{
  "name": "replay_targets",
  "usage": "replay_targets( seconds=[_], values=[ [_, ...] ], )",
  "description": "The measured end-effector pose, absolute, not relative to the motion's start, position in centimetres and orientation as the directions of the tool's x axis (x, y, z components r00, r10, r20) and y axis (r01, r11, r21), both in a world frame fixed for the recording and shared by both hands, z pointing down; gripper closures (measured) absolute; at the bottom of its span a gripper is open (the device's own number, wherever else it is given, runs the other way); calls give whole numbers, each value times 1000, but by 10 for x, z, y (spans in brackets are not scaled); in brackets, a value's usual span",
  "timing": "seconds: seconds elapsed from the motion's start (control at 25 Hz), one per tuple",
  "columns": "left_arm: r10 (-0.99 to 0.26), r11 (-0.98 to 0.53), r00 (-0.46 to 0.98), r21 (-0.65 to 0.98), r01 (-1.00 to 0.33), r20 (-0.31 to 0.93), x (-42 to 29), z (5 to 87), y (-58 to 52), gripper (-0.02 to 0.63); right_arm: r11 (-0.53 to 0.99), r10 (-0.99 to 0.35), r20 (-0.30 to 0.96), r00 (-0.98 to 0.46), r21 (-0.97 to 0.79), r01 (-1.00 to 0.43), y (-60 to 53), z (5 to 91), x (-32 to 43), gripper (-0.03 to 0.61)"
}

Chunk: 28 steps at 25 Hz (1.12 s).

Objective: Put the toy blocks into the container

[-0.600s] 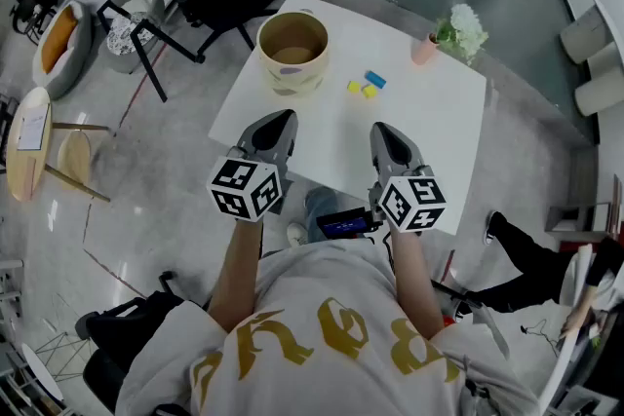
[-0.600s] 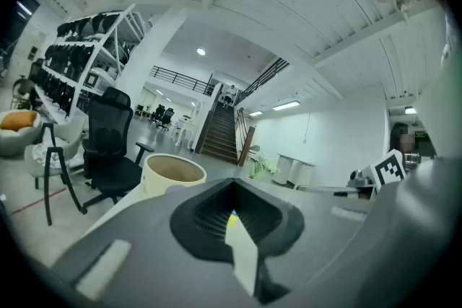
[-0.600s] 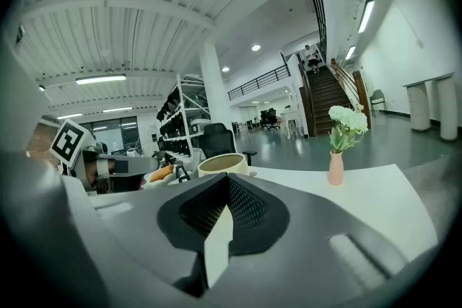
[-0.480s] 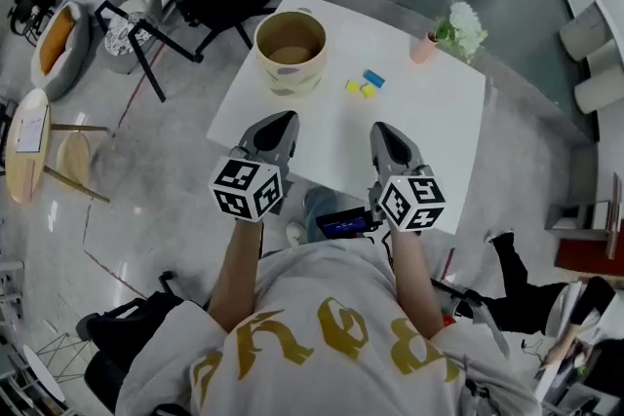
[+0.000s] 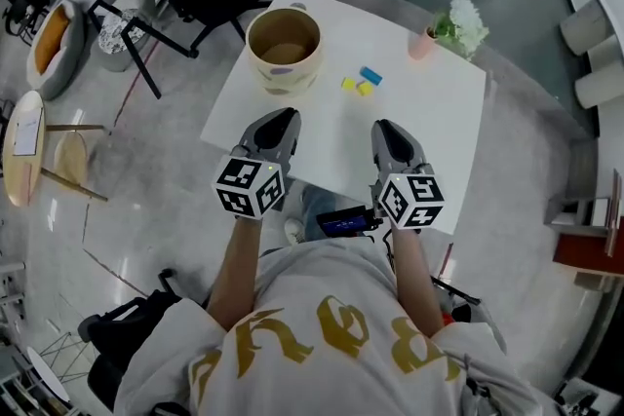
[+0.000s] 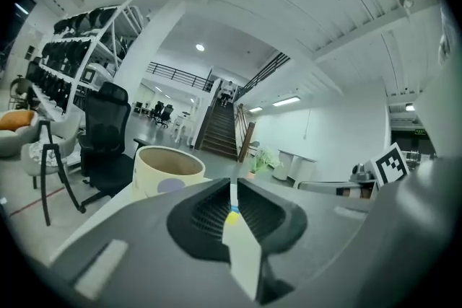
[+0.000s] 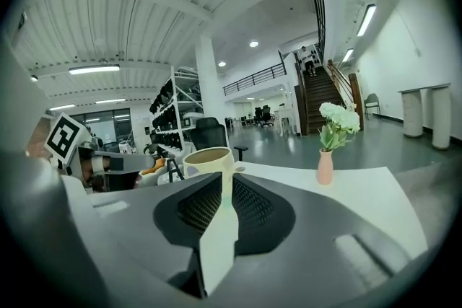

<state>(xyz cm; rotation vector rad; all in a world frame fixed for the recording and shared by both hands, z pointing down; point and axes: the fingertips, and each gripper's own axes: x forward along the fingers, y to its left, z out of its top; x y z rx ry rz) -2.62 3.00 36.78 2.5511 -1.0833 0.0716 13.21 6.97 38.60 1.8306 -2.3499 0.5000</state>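
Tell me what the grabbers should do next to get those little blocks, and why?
Probably ease the right gripper forward toward the blue block and yellow blocks, opening its jaws on the way. Both it and the left gripper sit shut and empty at the near edge of the table, while the blocks lie farther in, right of the container and nearer the right gripper.

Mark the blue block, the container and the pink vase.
blue block (image 5: 370, 74): head view, its top face.
container (image 5: 291, 79): head view, near outer wall.
pink vase (image 5: 422, 46): head view, its body below the flowers.
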Motion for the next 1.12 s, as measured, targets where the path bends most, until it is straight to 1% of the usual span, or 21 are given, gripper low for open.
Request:
replay_targets(
  seconds=[0.04, 0.2, 0.32, 0.4, 0.48, 0.64, 0.8, 1.12],
  values=[
    [-686, -634, 704, 322, -703, 185, -26, 369, 28, 579, 214, -917, 302, -261, -180, -960, 69, 389, 133, 496],
    [-681, -616, 711, 387, -686, 176, -22, 376, 18, 571, 206, -909, 332, -253, -169, -964, 63, 400, 141, 456],
    [-676, -608, 721, 439, -661, 150, -18, 382, 12, 569, 195, -903, 354, -242, -164, -967, 57, 409, 148, 450],
    [-657, -618, 733, 430, -658, 177, -12, 392, 9, 567, 189, -898, 370, -238, -162, -968, 53, 416, 152, 448],
    [-638, -630, 737, 398, -667, 224, -4, 404, 8, 543, 183, -892, 386, -233, -163, -970, 48, 423, 157, 445],
    [-629, -609, 730, 415, -676, 267, 3, 424, -4, 535, 178, -876, 423, -230, -160, -971, 32, 440, 160, 443],
    [-601, -613, 735, 409, -676, 313, 11, 444, -12, 535, 182, -857, 461, -231, -148, -972, 17, 458, 165, 442],
    [-557, -615, 737, 407, -675, 383, 23, 480, -29, 534, 188, -818, 526, -232, -136, -973, -17, 492, 174, 414]
  ],
)
